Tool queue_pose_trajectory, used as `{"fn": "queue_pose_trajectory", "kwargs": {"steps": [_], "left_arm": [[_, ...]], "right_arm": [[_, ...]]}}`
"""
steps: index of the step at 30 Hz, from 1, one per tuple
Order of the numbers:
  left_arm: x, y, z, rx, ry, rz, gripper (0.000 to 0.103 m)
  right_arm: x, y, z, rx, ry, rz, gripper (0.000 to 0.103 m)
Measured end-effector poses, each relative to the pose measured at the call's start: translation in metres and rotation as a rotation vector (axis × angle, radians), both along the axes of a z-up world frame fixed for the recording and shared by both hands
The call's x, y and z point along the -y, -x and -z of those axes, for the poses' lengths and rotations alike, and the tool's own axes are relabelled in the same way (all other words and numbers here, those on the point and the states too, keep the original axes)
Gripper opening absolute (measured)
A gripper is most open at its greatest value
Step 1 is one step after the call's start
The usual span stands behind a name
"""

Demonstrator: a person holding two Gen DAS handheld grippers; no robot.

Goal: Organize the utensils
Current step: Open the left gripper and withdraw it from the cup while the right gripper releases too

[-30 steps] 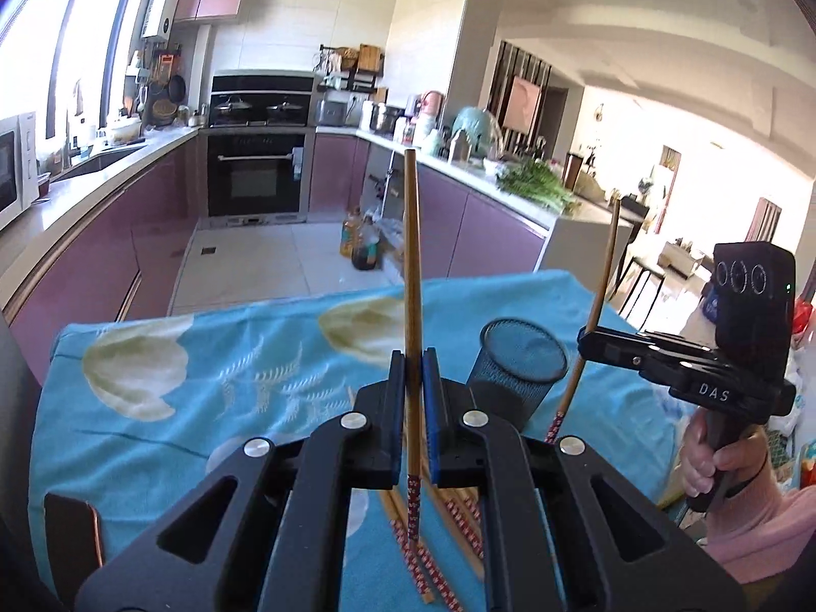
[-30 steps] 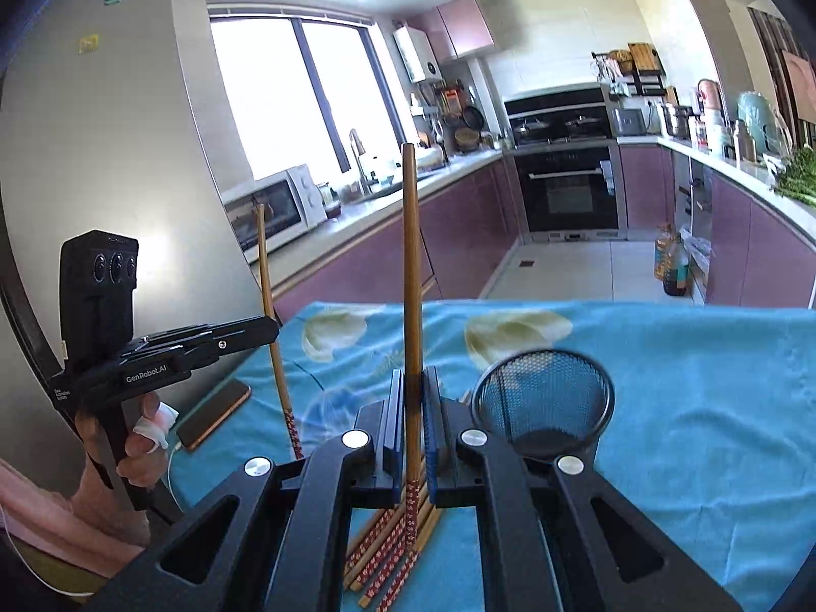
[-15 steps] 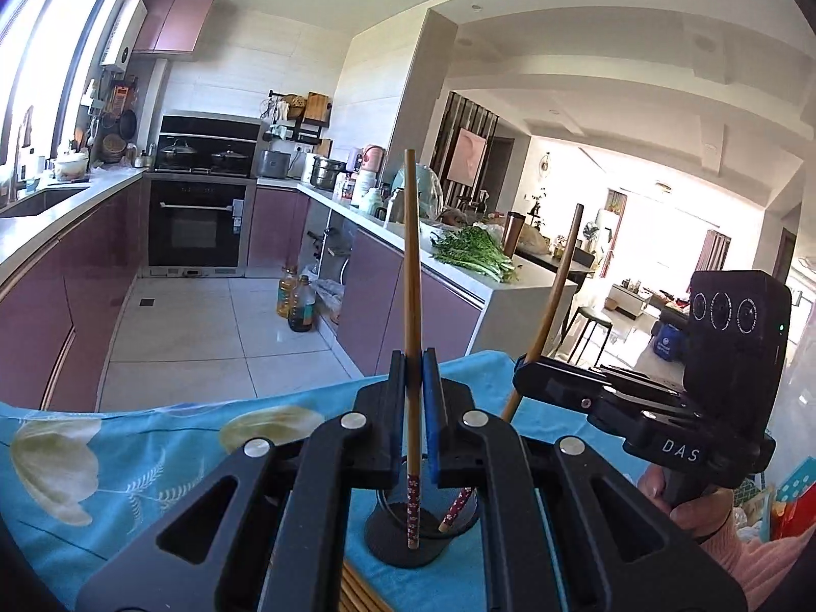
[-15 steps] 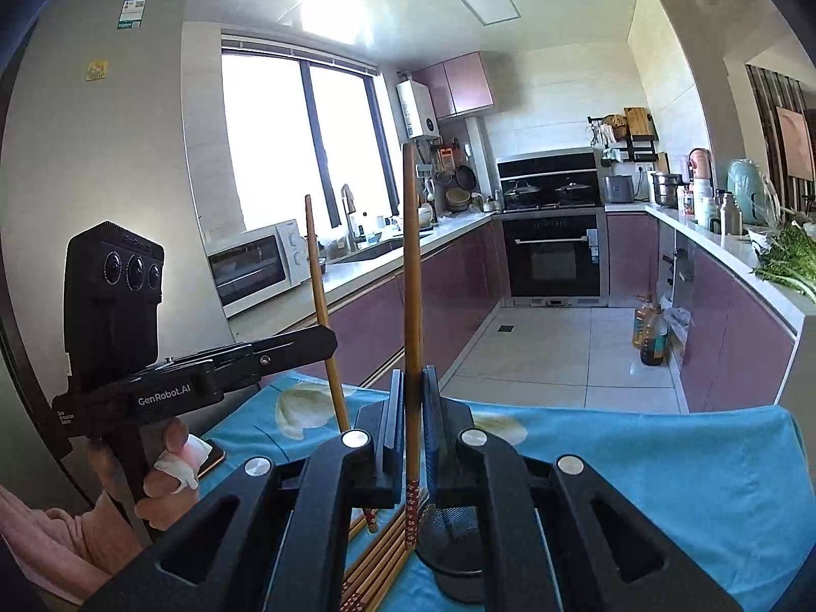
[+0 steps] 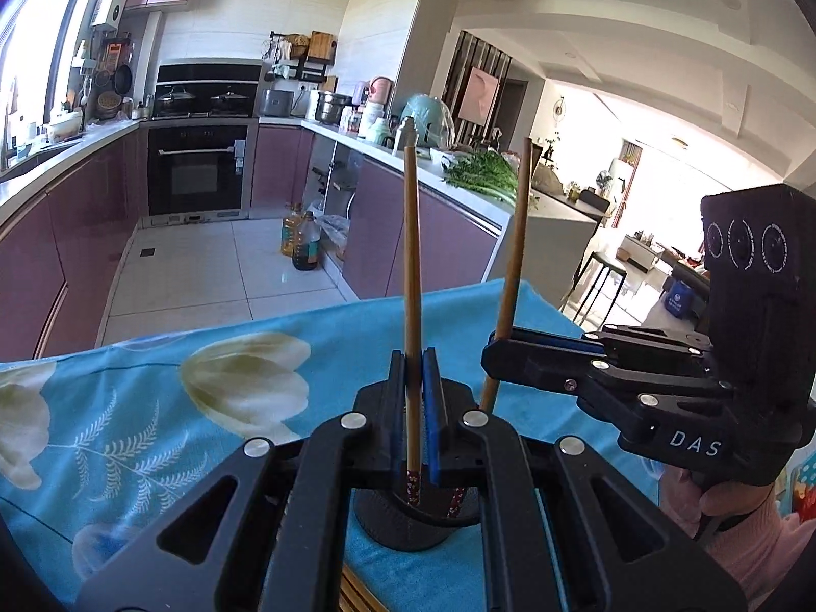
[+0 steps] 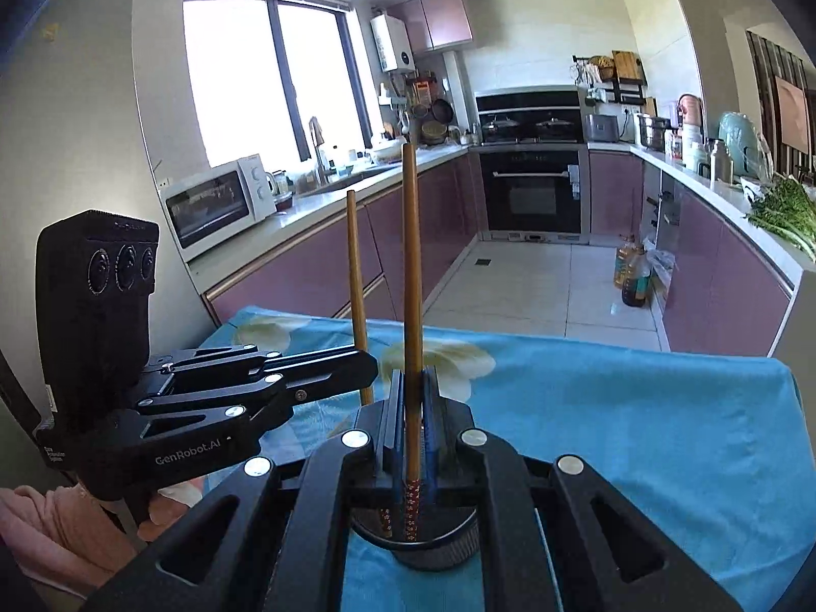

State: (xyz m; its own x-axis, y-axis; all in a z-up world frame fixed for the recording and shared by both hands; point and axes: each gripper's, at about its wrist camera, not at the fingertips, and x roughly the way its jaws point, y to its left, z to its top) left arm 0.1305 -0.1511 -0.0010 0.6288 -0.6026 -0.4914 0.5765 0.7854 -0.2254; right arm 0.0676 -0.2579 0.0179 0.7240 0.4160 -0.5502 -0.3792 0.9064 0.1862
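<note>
My left gripper (image 5: pixel 414 372) is shut on a wooden chopstick (image 5: pixel 412 255) held upright, its patterned lower end hanging inside the mouth of a black mesh cup (image 5: pixel 408 525). Beside it on the right, my right gripper (image 5: pixel 497 357) is shut on a second chopstick (image 5: pixel 512 255) that leans slightly, its end also in the cup. In the right wrist view, the right gripper (image 6: pixel 413 382) clamps its chopstick (image 6: pixel 412 255) over the same cup (image 6: pixel 433 545). The left gripper (image 6: pixel 367 367) and its chopstick (image 6: pixel 357 280) stand just left of it.
The cup stands on a table with a blue flowered cloth (image 5: pixel 153 408). A sliver of loose chopsticks (image 5: pixel 357 591) lies near the front edge below my left gripper. A pink-sleeved hand (image 5: pixel 734 510) holds the right gripper's handle. Kitchen counters lie beyond the table's far edge.
Both grippers have moved over the black cup and drawn close together. The chopsticks' patterned ends, earlier above the cloth and loose chopsticks, now hang in the cup's mouth.
</note>
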Motion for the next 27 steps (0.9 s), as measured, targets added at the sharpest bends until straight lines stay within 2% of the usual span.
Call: {"fn": "queue_pose_trajectory", "kwargs": {"steps": [3,8,11,13,15,20,24,27], "left_arm": [[0.001,-0.006,0.018,-0.021,-0.021,-0.003,0.008],[-0.005,-0.015,0.028,-0.034,-0.040,-0.011,0.008],[-0.006,-0.014,0.026,-0.037,-0.048,-0.030,0.018],[-0.012,-0.015,0.024,-0.028,-0.046,-0.040,0.019],[-0.019,-0.007,0.019,-0.001,-0.047,-0.060,0.028],[-0.052,0.014,0.008,0.067,-0.056,-0.123,0.036],[-0.082,0.034,0.005,0.099,-0.082,-0.161,0.043],[-0.103,0.046,0.011,0.097,-0.131,-0.190,0.047]], "right_arm": [[-0.006,-0.007,0.010,-0.054,0.019,-0.006,0.006],[-0.009,-0.019,0.023,-0.100,0.026,0.016,0.007],[-0.006,-0.025,0.026,-0.107,0.016,0.030,0.007],[-0.006,-0.025,0.027,-0.109,-0.001,0.042,0.009],[-0.007,-0.021,0.025,-0.094,-0.012,0.050,0.009],[-0.003,-0.002,0.014,-0.038,-0.037,0.067,0.021],[-0.016,0.025,0.005,0.020,-0.040,0.000,0.030],[-0.034,0.044,0.006,0.032,-0.016,-0.075,0.034]]}}
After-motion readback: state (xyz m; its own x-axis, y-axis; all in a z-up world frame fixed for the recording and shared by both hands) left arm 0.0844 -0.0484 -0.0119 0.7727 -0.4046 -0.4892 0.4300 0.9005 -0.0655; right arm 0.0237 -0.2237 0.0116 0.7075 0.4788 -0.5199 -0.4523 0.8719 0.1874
